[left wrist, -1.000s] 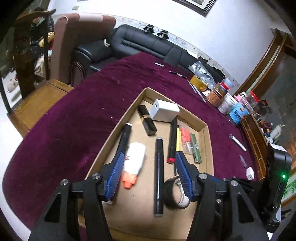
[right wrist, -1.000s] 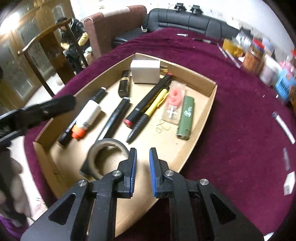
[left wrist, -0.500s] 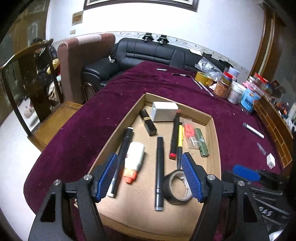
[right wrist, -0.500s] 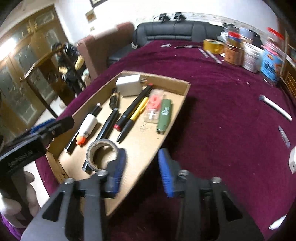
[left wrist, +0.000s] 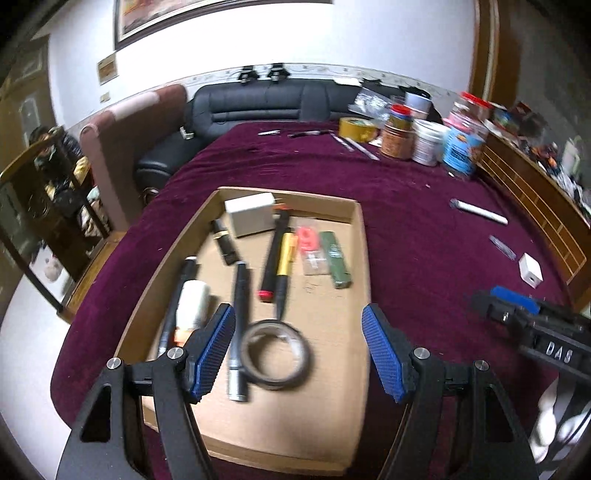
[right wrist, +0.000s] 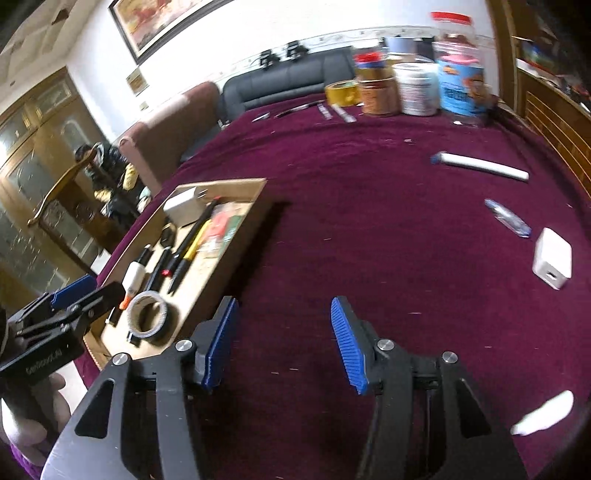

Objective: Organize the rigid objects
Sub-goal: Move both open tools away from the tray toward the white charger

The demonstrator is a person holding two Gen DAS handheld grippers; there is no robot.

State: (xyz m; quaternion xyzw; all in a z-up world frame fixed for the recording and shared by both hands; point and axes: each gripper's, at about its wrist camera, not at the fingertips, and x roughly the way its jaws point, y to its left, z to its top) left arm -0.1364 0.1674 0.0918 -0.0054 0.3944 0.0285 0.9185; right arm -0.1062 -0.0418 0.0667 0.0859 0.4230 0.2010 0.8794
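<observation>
Both views are evenly lit indoor pictures, the white wall (left wrist: 388, 33) bright and near washed out. Fisheye bending curves the tabletop (right wrist: 388, 229) and darkens the corners to black. Motion blur smears the tape roll (left wrist: 275, 354) and pens in the cardboard tray (left wrist: 364, 258), and the jars (right wrist: 417, 88) at the far edge. The tray throws a soft shadow onto the purple cloth to its right.

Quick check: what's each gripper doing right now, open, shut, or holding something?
Left gripper: open, holding nothing, above the cardboard tray.
Right gripper: jaws opening, nothing between them, over the purple tablecloth.
</observation>
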